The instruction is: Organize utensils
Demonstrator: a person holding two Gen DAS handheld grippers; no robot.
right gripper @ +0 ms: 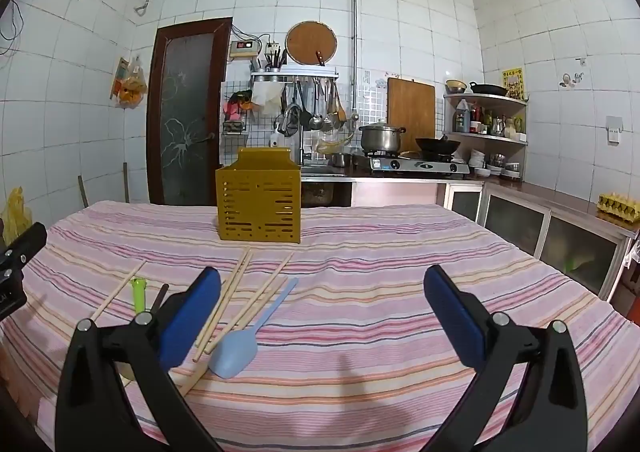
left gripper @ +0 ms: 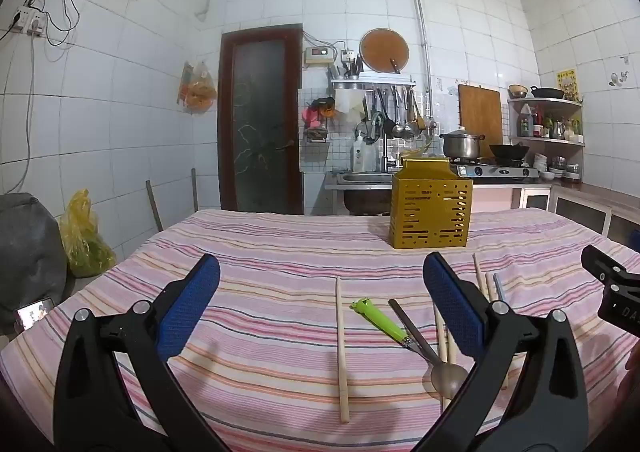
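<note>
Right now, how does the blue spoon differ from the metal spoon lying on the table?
The blue spoon is pale blue, plastic-looking, with a flat handle; the metal spoon is grey steel with a thin dark handle. The blue spoon lies beside a bundle of chopsticks; the metal spoon lies against the green-handled tool. Both lie flat on the striped cloth, bowls toward the cameras.

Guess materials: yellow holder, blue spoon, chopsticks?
Yellow holder: probably painted sheet metal, given crisp punched slots and satin sheen; plastic possible. Blue spoon: likely plastic, with uniform matte pastel colour. Chopsticks: pale wood or bamboo, unfinished-looking.
</note>
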